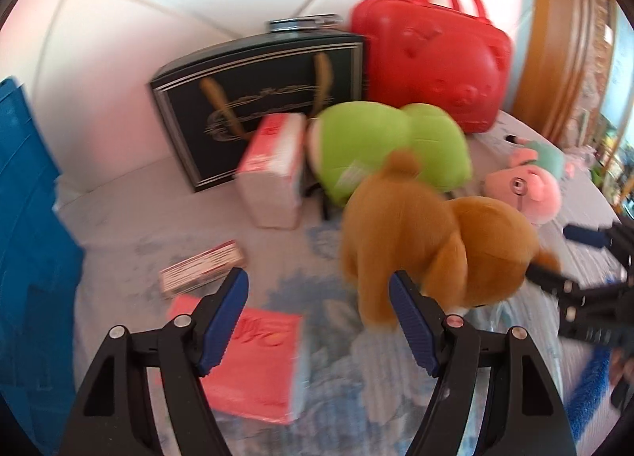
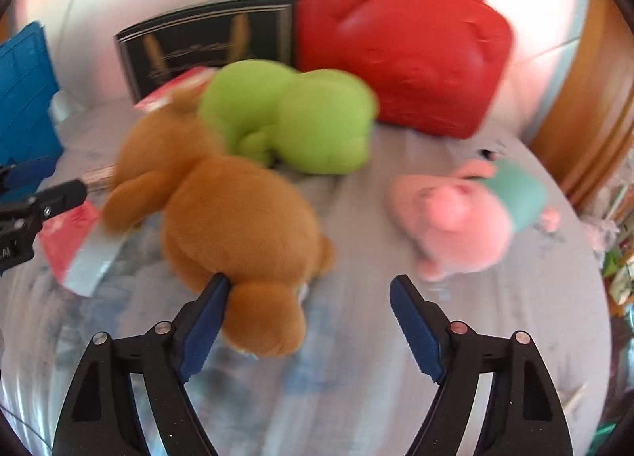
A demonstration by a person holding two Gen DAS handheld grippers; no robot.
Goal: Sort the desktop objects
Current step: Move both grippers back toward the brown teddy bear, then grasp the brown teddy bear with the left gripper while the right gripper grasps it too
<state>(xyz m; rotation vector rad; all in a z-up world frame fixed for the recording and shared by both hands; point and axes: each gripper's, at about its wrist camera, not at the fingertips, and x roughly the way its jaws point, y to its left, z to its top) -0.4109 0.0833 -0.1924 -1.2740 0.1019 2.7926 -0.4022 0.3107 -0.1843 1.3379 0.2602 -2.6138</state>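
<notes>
A brown plush bear [image 1: 432,234] lies on the cloth-covered table, with a green plush toy [image 1: 388,146] behind it and a pink plush pig [image 1: 527,182] to the right. My left gripper [image 1: 319,289] is open and empty, its right finger just in front of the bear. My right gripper [image 2: 309,293] is open, its left finger touching the bear [image 2: 233,234]. The green toy [image 2: 293,119] and the pig [image 2: 467,218] also show in the right wrist view. Red tissue packs [image 1: 257,364] [image 1: 273,170] and a small box [image 1: 202,265] lie to the left.
A red case [image 1: 432,71] and a black gift bag [image 1: 257,99] stand against the white wall at the back. A blue crate [image 1: 27,242] stands at the left. The right gripper [image 1: 586,281] shows at the right edge of the left wrist view. Both views are blurred.
</notes>
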